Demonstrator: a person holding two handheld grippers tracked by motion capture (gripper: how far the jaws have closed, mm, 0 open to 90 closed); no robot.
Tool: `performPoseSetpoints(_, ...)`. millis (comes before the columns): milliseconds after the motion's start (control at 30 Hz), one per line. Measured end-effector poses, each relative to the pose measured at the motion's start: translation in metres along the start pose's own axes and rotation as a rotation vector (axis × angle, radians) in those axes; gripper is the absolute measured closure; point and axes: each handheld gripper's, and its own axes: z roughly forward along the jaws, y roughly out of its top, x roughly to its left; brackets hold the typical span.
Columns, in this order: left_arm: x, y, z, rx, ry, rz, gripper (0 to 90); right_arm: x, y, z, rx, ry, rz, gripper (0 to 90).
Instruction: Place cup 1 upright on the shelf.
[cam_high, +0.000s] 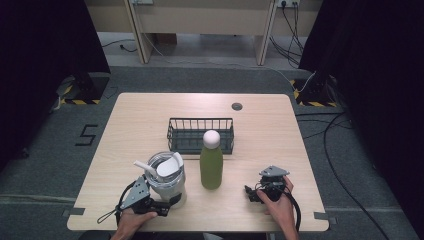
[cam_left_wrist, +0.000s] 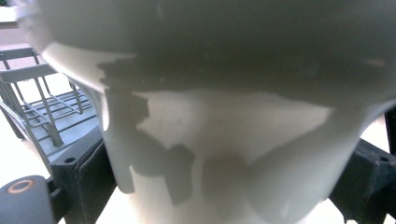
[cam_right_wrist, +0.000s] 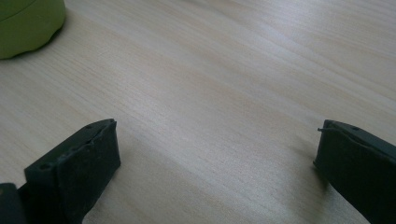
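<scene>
A white tumbler (cam_high: 167, 179) with a lid and a bent straw stands at the table's front left. My left gripper (cam_high: 169, 201) is shut on its lower body; in the left gripper view the tumbler (cam_left_wrist: 224, 140) spans the gap and both jaws of the left gripper (cam_left_wrist: 224, 191) press its sides. A green bottle (cam_high: 211, 167) with a white round cap stands upright just right of the tumbler. My right gripper (cam_high: 252, 194) rests low at the front right, open, and in the right gripper view my right gripper (cam_right_wrist: 215, 163) has bare wood between its jaws and the bottle's base (cam_right_wrist: 28, 23) at the upper left.
A black wire basket (cam_high: 200, 120) sits behind the bottle at mid-table, and the left gripper view shows the basket (cam_left_wrist: 42, 93) at its left. A small round grommet (cam_high: 237, 106) lies near the wooden table's (cam_high: 145, 115) far edge. Cables run over the floor at the right.
</scene>
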Motion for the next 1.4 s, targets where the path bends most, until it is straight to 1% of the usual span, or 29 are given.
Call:
performPoseSetpoints(133,0.000,0.000,0.001,-0.010,0.003,-0.005,9.0,0.000,0.000,0.000,0.000,0.000,-0.001,0.3)
performPoseSetpoints(267,0.000,-0.002,0.002,-0.026,-0.004,0.000,9.2,0.000,0.000,0.000,0.000,0.001,-0.001,0.3)
performPoseSetpoints(367,0.000,-0.002,0.002,-0.031,-0.001,0.002,9.5,0.000,0.000,0.000,0.000,0.001,-0.002,0.3)
performPoseSetpoints(667,0.001,-0.002,0.002,-0.036,-0.002,0.005,9.9,0.000,0.000,0.000,-0.001,0.002,-0.003,0.3)
performPoseSetpoints(767,0.002,-0.001,0.002,-0.030,-0.002,0.008,9.9,0.000,0.000,0.000,-0.001,0.003,-0.004,0.3)
performPoseSetpoints(833,0.002,0.000,0.002,-0.036,0.011,0.021,9.9,0.000,0.000,0.000,-0.001,0.003,-0.004,0.3)
performPoseSetpoints(867,0.003,0.001,0.001,-0.042,0.009,0.025,9.9,0.000,0.000,0.000,-0.001,0.003,-0.004,0.3)
performPoseSetpoints(967,0.005,0.007,0.000,-0.063,0.001,0.016,10.0,0.000,0.000,0.000,-0.001,0.003,-0.004,0.3)
performPoseSetpoints(1133,0.010,0.014,-0.002,-0.079,0.001,0.001,10.0,0.000,0.000,0.000,-0.001,0.003,-0.005,0.3)
performPoseSetpoints(1233,0.016,0.019,-0.002,-0.077,0.009,-0.006,10.0,0.000,0.000,0.000,-0.001,0.003,-0.004,0.3)
performPoseSetpoints(1400,0.021,0.024,-0.002,-0.070,0.021,-0.001,10.0,0.000,0.000,0.000,-0.001,0.003,-0.004,0.3)
